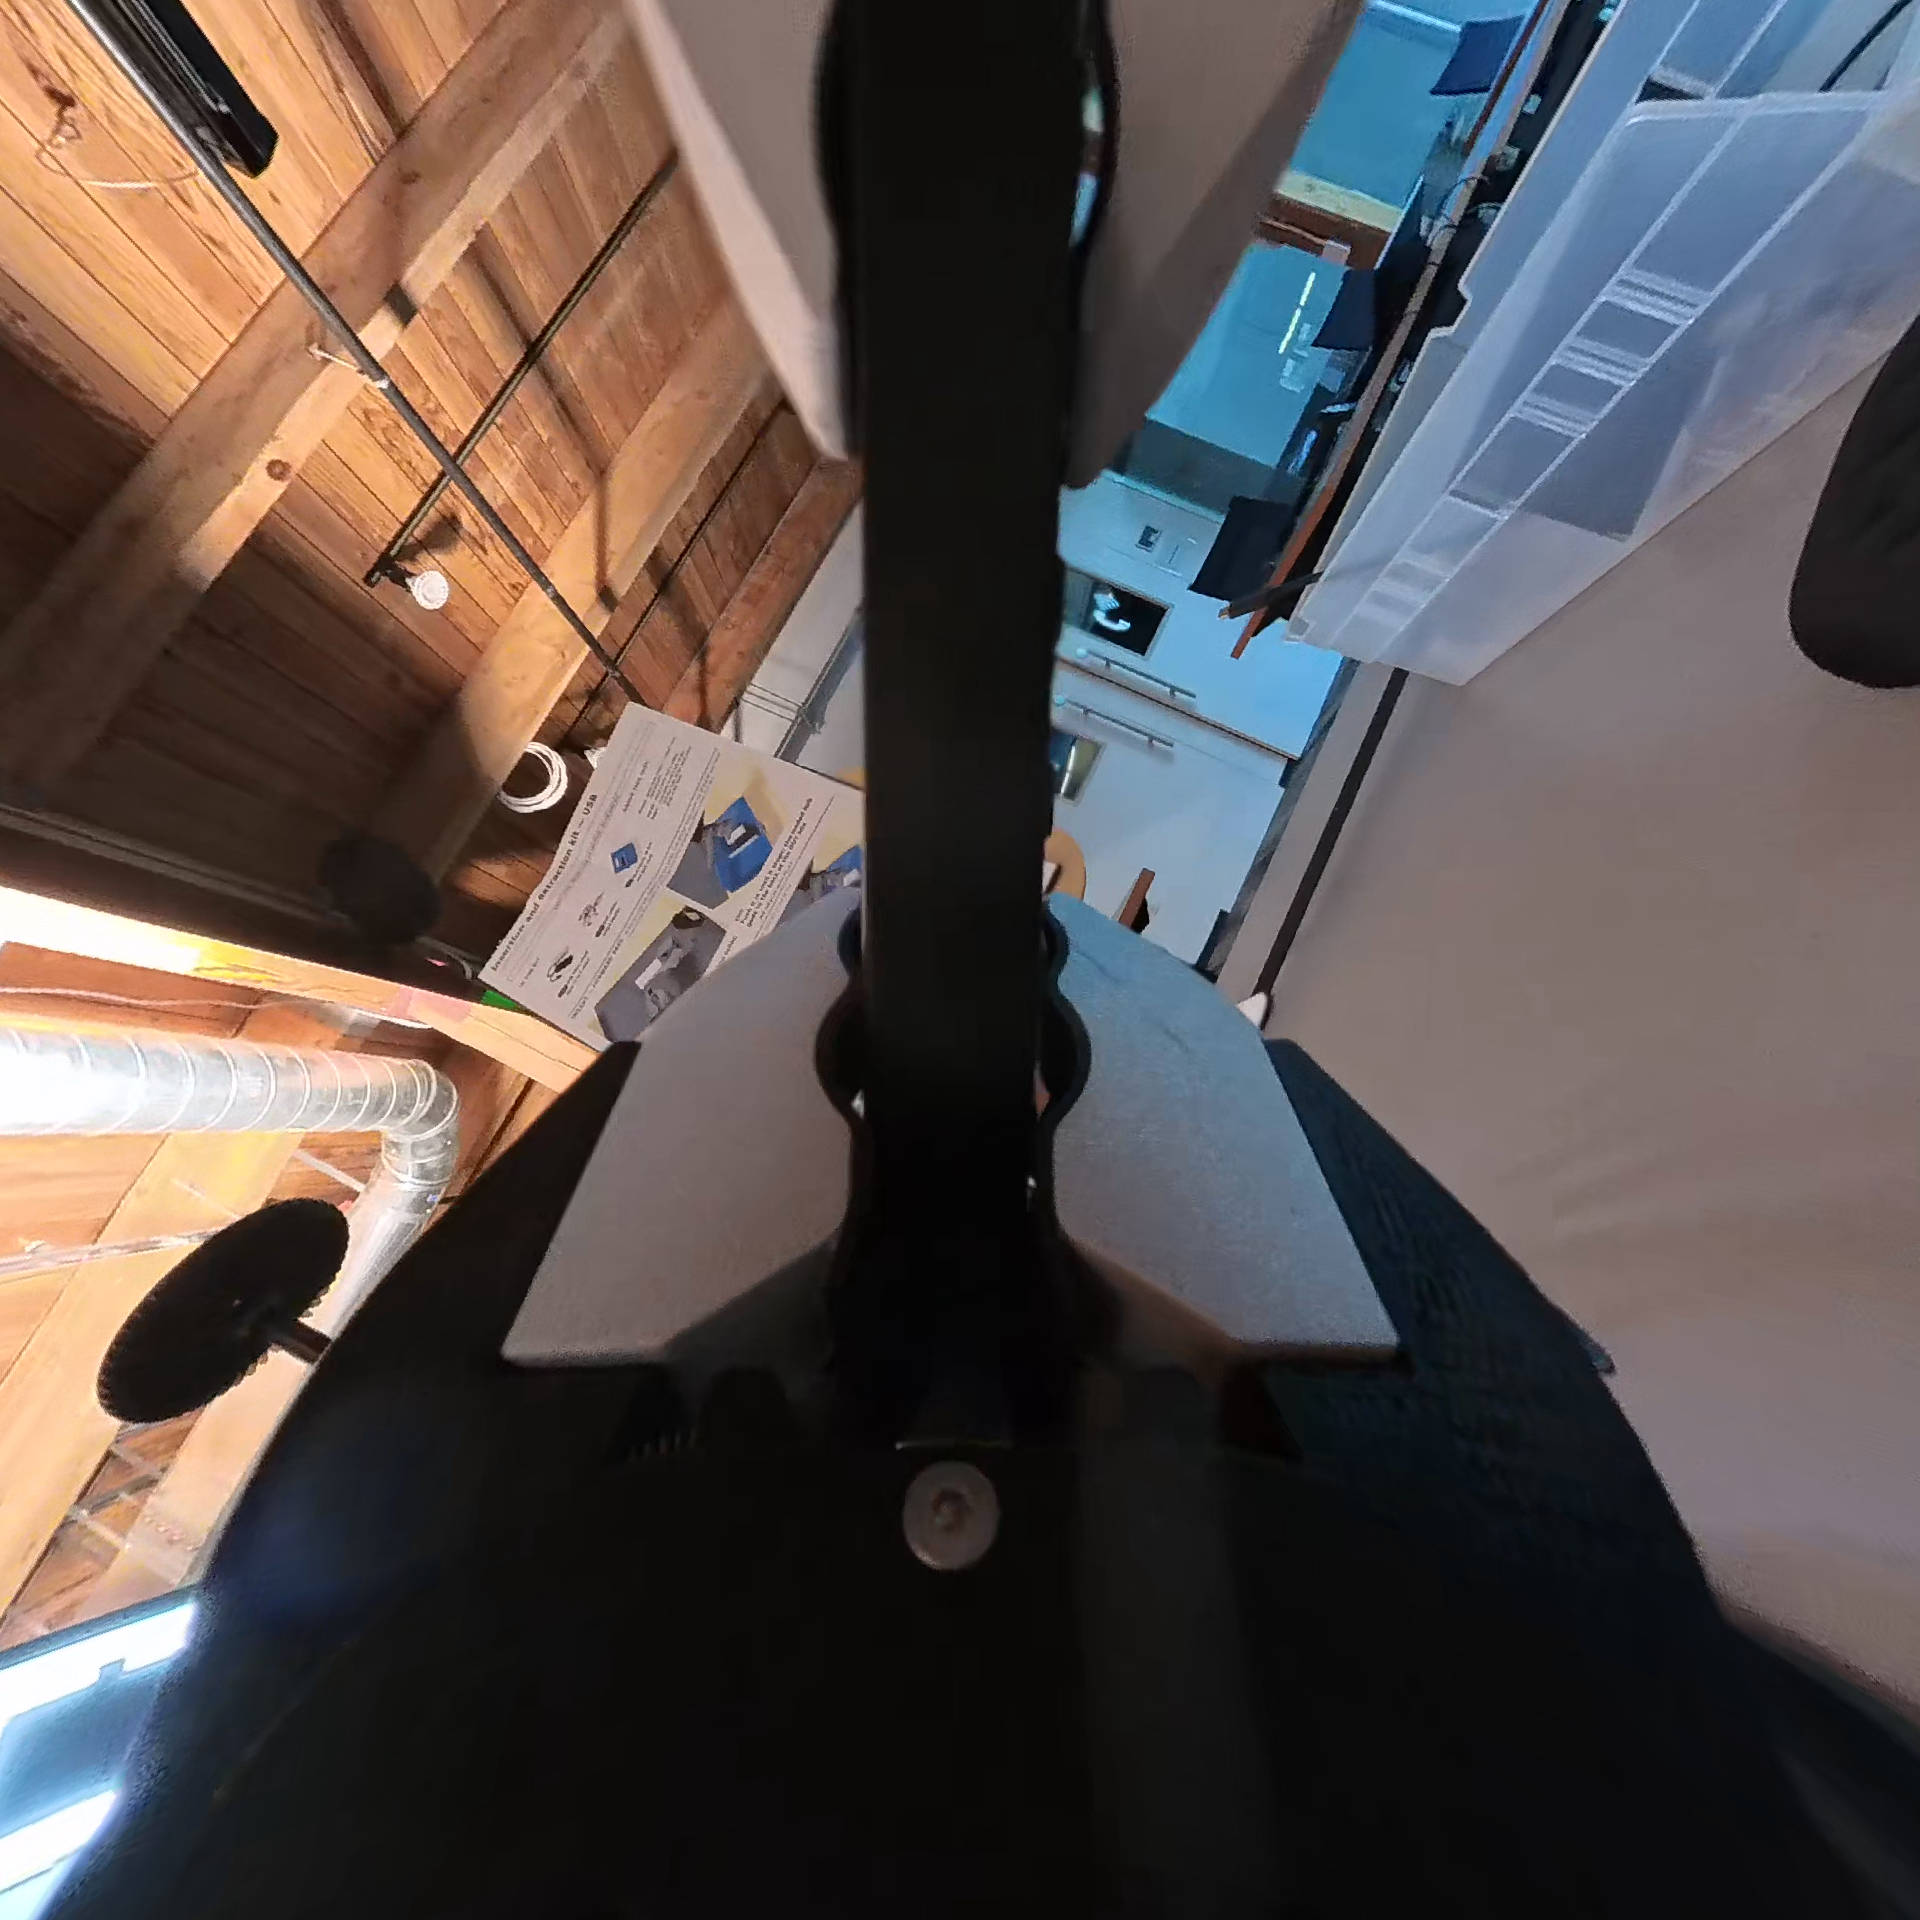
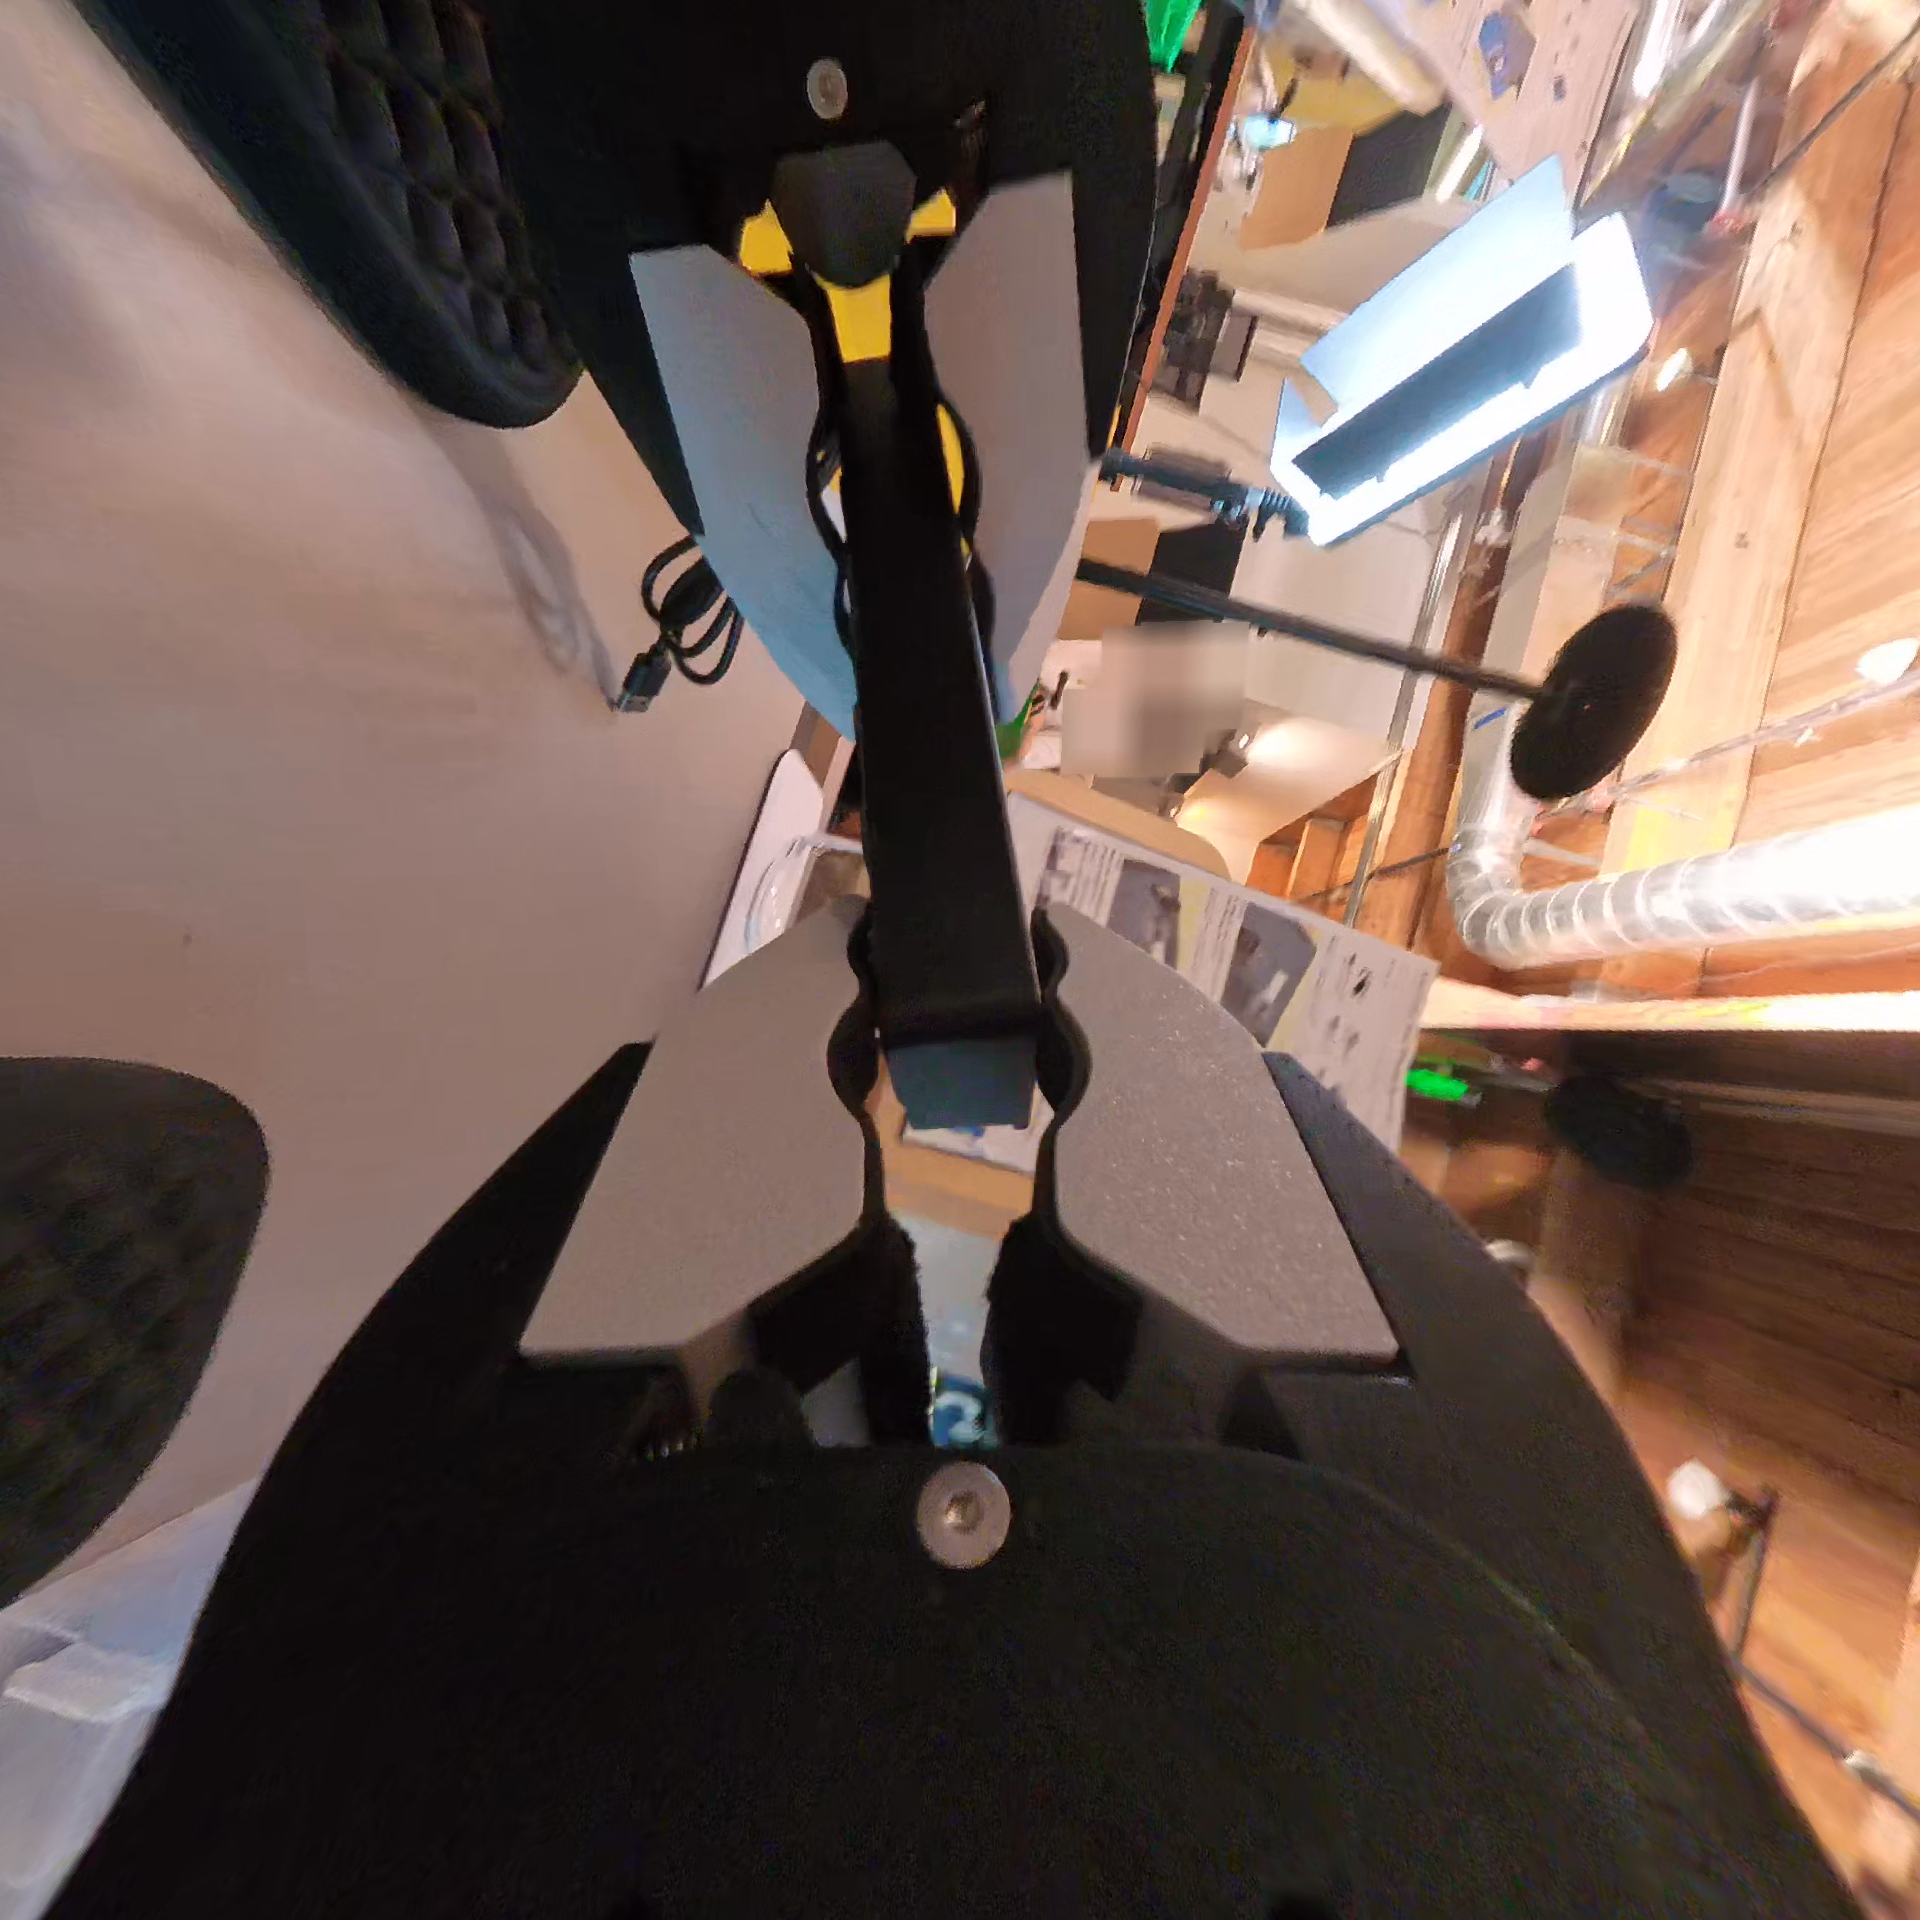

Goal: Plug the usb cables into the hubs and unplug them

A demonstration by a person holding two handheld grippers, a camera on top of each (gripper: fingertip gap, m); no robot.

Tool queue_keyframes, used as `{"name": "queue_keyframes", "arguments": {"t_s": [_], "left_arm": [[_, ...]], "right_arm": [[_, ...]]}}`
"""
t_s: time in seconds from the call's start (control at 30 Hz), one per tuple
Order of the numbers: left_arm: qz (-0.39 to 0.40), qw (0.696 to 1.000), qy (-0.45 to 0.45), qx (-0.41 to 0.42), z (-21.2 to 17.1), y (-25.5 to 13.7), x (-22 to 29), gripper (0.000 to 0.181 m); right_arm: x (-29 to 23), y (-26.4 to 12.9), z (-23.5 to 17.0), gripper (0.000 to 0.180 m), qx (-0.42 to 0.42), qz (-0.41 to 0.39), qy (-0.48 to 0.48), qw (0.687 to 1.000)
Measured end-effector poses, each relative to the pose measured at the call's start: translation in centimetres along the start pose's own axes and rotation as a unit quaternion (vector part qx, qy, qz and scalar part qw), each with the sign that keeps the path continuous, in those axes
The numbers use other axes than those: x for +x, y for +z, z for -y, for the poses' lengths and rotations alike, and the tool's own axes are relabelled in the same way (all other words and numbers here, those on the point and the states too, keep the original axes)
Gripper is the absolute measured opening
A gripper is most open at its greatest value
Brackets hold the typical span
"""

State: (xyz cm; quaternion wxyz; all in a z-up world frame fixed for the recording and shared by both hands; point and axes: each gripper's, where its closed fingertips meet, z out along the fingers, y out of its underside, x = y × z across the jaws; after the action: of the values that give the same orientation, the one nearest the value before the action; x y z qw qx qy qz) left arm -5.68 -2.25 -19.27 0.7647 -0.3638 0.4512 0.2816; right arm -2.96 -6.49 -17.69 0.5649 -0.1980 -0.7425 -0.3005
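Observation:
A long black hub bar runs straight out from my left gripper, whose grey fingers are shut on its sides. In the right wrist view the same bar spans between both grippers. My right gripper is shut on its near end. The left gripper clamps the far end, where a yellow part shows. A coiled black USB cable lies loose on the pale table, its plug free. The right gripper's fingers show blurred at the top of the left wrist view.
A clear plastic bin stands on the table. A printed sheet stands behind the work area. A black mesh object lies beside the cable. A light panel and a black disc on a rod hang nearby.

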Motion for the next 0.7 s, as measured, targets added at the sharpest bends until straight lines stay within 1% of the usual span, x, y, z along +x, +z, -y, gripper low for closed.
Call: {"name": "queue_keyframes", "arguments": {"t_s": [0.07,0.17,0.23,0.3,0.4,0.5,0.57,0.6,0.67,0.7], "left_arm": [[0.006,1.0,-0.028,0.005,0.1,0.0,-0.3,0.037],[0.032,0.996,-0.082,0.015,0.2,-0.1,-1.6,0.061],[0.057,0.992,-0.112,0.023,0.1,-0.4,-2.8,0.076],[0.083,0.986,-0.14,0.031,0.1,-0.8,-4.0,0.084],[0.111,0.979,-0.169,0.033,-0.3,-1.2,-5.3,0.089],[0.111,0.974,-0.193,0.032,-0.7,-1.2,-5.4,0.089],[0.104,0.975,-0.193,0.026,-0.9,-1.1,-5.1,0.089],[0.102,0.976,-0.189,0.023,-0.9,-1.0,-5.0,0.089],[0.09,0.979,-0.183,0.021,-0.9,-0.9,-4.5,0.087],[0.075,0.98,-0.185,0.018,-0.9,-0.7,-4.1,0.083]], "right_arm": [[-0.3,0.0,-0.9,0.026,-0.02,0.001,0.03,0.999],[0.3,-0.5,-2.4,0.026,-0.044,-0.023,0.077,0.996],[1.1,-1.2,-4.2,0.026,-0.069,-0.048,0.11,0.99],[2.1,-2.1,-6.7,0.026,-0.099,-0.074,0.147,0.981],[3.8,-4.4,-11.5,0.026,-0.166,-0.13,0.192,0.959],[5.3,-7.6,-16.3,0.027,-0.241,-0.197,0.22,0.924],[5.8,-9.8,-19.1,0.026,-0.29,-0.231,0.227,0.901],[5.7,-10.7,-20.3,0.026,-0.313,-0.24,0.227,0.891],[5.2,-12.0,-22.1,0.026,-0.343,-0.239,0.221,0.881],[4.7,-12.4,-23.0,0.027,-0.358,-0.231,0.224,0.876]]}}
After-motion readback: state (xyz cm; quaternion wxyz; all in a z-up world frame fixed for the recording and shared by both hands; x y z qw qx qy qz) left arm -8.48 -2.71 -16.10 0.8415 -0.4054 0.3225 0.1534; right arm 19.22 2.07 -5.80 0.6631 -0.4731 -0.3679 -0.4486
